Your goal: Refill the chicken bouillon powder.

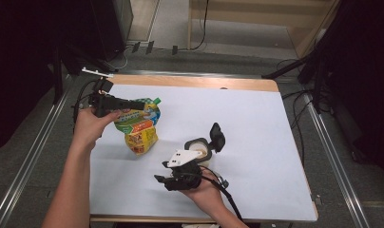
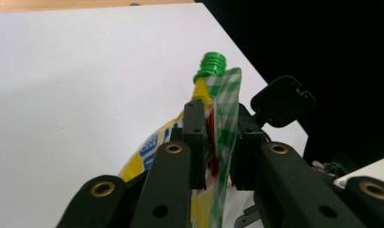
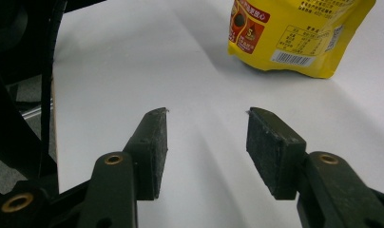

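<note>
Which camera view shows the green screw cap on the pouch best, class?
The left gripper view: the green cap stands sharp and close above the jaws pinching the pouch. The high view shows the cap as a small green speck. The right gripper view shows the pouch's lower yellow part.

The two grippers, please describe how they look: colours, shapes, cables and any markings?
Both grippers are black. The left gripper has two angular linked jaws with brass-coloured rivets and small screw holes. The right gripper has the same rivets, with flat rectangular pads of rough dark material. It carries a white three-cornered plate, and a black cable trails from it. The forearms are bare; no sleeves are visible.
</note>
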Motion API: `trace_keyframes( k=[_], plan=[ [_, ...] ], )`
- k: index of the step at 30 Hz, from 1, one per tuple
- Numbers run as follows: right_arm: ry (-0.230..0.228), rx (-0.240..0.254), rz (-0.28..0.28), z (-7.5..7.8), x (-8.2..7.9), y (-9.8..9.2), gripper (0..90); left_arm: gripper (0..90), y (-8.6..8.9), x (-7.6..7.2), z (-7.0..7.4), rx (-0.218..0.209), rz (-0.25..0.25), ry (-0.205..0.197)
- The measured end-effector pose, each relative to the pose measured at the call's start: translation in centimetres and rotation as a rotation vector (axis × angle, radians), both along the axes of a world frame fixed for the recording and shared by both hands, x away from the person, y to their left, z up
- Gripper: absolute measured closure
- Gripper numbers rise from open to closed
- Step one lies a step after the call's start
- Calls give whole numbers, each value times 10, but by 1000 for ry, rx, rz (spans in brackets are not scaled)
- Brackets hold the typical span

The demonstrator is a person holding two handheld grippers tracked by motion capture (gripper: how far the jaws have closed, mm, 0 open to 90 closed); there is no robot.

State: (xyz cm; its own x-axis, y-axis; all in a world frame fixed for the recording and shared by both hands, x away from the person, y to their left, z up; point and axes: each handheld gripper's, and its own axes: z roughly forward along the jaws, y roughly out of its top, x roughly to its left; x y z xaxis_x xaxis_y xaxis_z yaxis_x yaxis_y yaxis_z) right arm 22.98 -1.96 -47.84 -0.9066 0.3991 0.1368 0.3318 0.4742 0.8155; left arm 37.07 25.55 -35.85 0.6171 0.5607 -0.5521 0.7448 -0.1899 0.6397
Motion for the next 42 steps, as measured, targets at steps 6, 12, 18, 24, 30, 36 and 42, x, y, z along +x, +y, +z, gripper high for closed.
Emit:
trace_keyframes(
  k=[6, 12, 18, 24, 30, 36, 42],
  plan=[
    [-2, -2, 1, 0, 0, 0, 502, 822, 4, -1, 2, 6, -6, 2],
    [-3, 4, -3, 1, 0, -1, 502, 772, 7, -5, 9, 7, -10, -15],
    [-5, 4, -1, 1, 0, -1, 503, 714, 5, -9, 16, -17, -32, -29],
    [0, 7, -4, 1, 0, -2, 504, 705, 4, -12, 21, -17, -37, -37],
    [3, 9, 0, 1, 0, -2, 516, 690, 10, -11, 21, -18, -1, -25],
    [7, 10, -1, 3, 1, -4, 522, 653, 15, -9, 19, 1, 27, -28],
    [3, 25, -16, 9, 5, -9, 521, 585, 21, -6, 11, 19, 59, -19]
  ],
)
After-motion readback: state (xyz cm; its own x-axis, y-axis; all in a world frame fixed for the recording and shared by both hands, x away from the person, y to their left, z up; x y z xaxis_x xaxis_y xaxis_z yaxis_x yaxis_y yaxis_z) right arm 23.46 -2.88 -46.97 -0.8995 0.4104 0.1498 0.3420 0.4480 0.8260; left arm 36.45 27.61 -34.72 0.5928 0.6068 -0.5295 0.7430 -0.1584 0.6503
